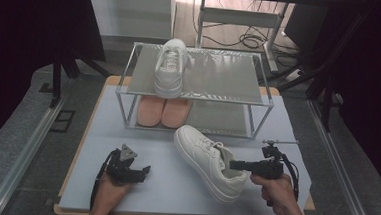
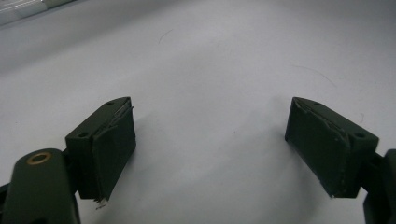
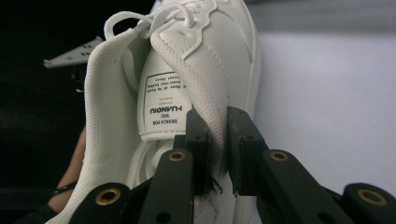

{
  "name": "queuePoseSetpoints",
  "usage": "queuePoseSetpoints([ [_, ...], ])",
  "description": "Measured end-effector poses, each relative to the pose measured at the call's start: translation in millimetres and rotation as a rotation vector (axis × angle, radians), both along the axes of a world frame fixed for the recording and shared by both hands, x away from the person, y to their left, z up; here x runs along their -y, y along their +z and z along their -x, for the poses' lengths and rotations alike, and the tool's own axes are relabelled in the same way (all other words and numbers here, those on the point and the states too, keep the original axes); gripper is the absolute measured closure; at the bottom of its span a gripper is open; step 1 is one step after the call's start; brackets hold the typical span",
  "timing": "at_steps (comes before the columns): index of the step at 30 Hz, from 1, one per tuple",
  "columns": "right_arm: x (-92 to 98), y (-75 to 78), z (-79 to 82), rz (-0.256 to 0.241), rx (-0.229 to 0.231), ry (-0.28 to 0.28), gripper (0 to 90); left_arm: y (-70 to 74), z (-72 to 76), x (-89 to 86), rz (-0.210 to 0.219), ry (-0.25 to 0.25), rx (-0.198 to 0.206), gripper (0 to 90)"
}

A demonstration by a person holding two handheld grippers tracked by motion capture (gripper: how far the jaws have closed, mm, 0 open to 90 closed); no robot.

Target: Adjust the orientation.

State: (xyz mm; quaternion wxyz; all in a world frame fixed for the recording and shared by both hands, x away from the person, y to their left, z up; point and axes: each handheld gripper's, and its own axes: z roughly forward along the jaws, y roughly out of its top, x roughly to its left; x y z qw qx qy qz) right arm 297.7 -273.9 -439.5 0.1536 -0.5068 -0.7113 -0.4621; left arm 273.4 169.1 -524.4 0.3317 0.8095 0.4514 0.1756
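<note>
A two-tier metal shoe rack (image 1: 266, 103) stands at the back of the grey table (image 1: 102, 132). A white lace-up sneaker (image 1: 171, 68) sits on its top shelf, a pair of orange insoles (image 1: 162, 112) beneath. Before the rack lies a second white sneaker (image 1: 210, 161), between both grippers.

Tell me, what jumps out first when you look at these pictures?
A white sneaker lies on the table, and the right gripper pinches its collar. Behind it stands a rack with the matching sneaker on top and pink slippers on the lower shelf. The left gripper rests open over bare table at the front left.
</note>
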Motion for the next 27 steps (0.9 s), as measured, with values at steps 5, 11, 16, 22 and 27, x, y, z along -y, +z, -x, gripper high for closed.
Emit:
queuePoseSetpoints([
  [5, 5.8, 10.3, 2.6, -0.036, 0.005, -0.004, 79.8, 0.0, 0.0, 0.0, 0.000, 0.000, 0.000, 16.2],
  [11, 12.0, 19.7, 4.6, -0.069, 0.016, -0.018, 79.6, 0.0, -0.1, -0.1, 0.000, 0.000, 0.000, 16.2],
  [16, 16.2, 29.0, 5.7, -0.092, 0.020, -0.029, 79.6, -0.3, -0.2, 0.2, 0.003, 0.003, 0.003, 16.2],
  [22, 21.1, 41.3, 7.0, -0.126, 0.028, -0.045, 79.6, -0.2, -0.2, 0.0, 0.001, 0.001, 0.002, 16.2],
  [27, 25.9, 51.8, 8.2, -0.152, 0.039, -0.057, 79.5, -0.1, -0.2, 0.0, 0.001, 0.001, 0.002, 16.2],
])
